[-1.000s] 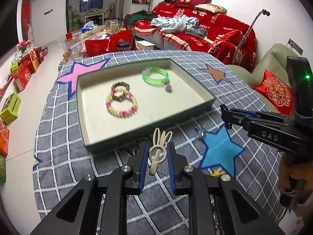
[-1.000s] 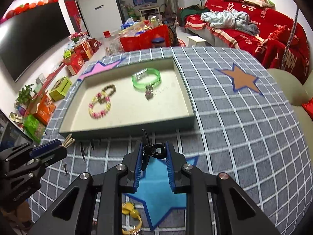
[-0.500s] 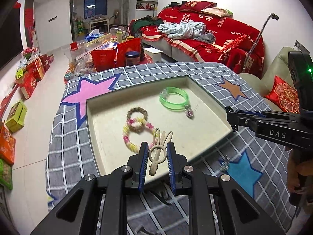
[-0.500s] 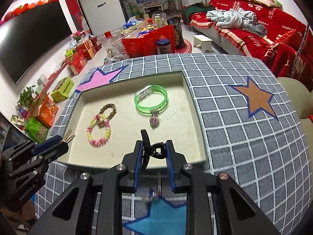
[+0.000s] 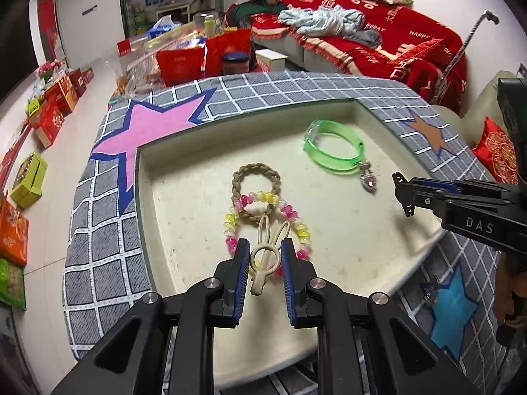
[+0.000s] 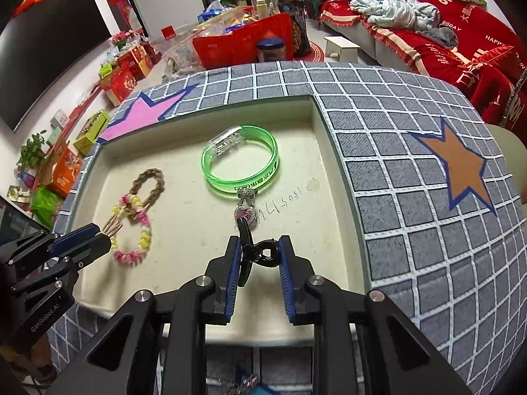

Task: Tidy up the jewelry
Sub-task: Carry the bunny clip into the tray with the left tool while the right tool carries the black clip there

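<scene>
A shallow cream tray (image 5: pixel 148 204) (image 6: pixel 316 125) lies on the table. In it are a green bangle (image 5: pixel 332 146) (image 6: pixel 242 164) with a small pendant (image 5: pixel 369 181) (image 6: pixel 246 212), a braided brown ring (image 5: pixel 256 181) (image 6: pixel 150 184) and a pink-yellow bead bracelet (image 5: pixel 230 227) (image 6: pixel 131 230). My left gripper (image 5: pixel 263 263) is shut on a cream hair clip (image 5: pixel 266 256) above the bead bracelet. My right gripper (image 6: pixel 257 256) is shut on a black hair clip (image 6: pixel 255 251) over the tray, just in front of the pendant.
The table has a grey checked cloth with pink (image 5: pixel 145 128), orange (image 6: pixel 461 168) and blue (image 5: pixel 454 312) stars. A small trinket (image 5: pixel 431 288) lies on the cloth by the blue star. Red sofa and gift boxes stand beyond the table.
Both grippers have moved forward from the cloth in front of the tray to above the tray's inside, each still holding its clip.
</scene>
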Motion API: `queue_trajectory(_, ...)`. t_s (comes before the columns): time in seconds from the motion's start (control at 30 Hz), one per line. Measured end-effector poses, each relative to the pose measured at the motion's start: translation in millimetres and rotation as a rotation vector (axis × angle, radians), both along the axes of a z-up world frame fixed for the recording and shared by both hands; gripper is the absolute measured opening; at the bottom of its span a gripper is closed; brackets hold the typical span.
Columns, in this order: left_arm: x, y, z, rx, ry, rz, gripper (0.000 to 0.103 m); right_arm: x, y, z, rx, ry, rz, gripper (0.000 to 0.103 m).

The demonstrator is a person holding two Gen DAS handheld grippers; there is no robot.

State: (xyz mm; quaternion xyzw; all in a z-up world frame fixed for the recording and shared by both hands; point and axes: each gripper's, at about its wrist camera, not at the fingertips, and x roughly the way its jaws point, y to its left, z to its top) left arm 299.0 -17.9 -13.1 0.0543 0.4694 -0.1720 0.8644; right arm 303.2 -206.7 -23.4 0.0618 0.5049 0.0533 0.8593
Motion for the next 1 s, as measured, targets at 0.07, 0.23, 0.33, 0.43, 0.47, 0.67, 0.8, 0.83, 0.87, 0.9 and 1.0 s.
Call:
queue_trajectory(0.07, 4.5, -2.8, -2.8, 0.016, 0.002, -0.002, 0.037, 4.5, 0.8, -3.7, -0.004, 0.007, 0.001, 0.025)
queue_trajectory(0.23, 16.8, -7.1, -11.7, 0.036, 0.022, 0.008, 0.037, 16.3, 0.6, -10.1, -0.011, 0.014, -0.011, 0.025)
queue_trajectory(0.33, 21.8, -7.7, -13.4, 0.039, 0.019, 0.016, 0.037, 23.2, 0.7, -9.3, -0.013, 0.011, -0.018, 0.025)
queue_trajectory(0.43, 27.6, -8.2, -14.9, 0.047, 0.021, 0.024, 0.037, 30.8, -0.1, -9.6, -0.017, 0.004, -0.031, 0.025)
queue_trajectory(0.47, 29.7, -8.6, -15.8, 0.051, 0.022, 0.027, 0.037, 33.2, -0.6, -9.8, -0.015, 0.002, -0.036, 0.025)
queue_trajectory(0.67, 37.4, -9.2, -20.6, 0.067, 0.014, 0.046, 0.037, 42.3, -1.6, -9.9, -0.015, -0.008, -0.046, 0.025)
queue_trajectory(0.8, 35.6, -10.0, -20.0, 0.076, 0.004, 0.051, 0.037, 42.2, 0.1, -11.4, -0.013, -0.003, -0.039, 0.027)
queue_trajectory(0.83, 34.6, -9.9, -19.6, 0.079, -0.001, 0.054, 0.037, 41.4, 0.2, -11.9, -0.01, -0.001, -0.04, 0.027)
queue_trajectory(0.87, 33.4, -9.6, -18.8, 0.081, -0.007, 0.058, 0.037, 40.3, 0.1, -12.2, -0.007, 0.0, -0.042, 0.027)
queue_trajectory(0.9, 32.0, -9.1, -18.0, 0.081, -0.012, 0.063, 0.037, 39.5, 0.0, -12.2, -0.004, 0.001, -0.043, 0.029)
queue_trajectory(1.0, 27.4, -8.0, -15.0, 0.078, -0.025, 0.073, 0.037, 36.2, 0.1, -10.9, 0.009, -0.002, -0.039, 0.046)
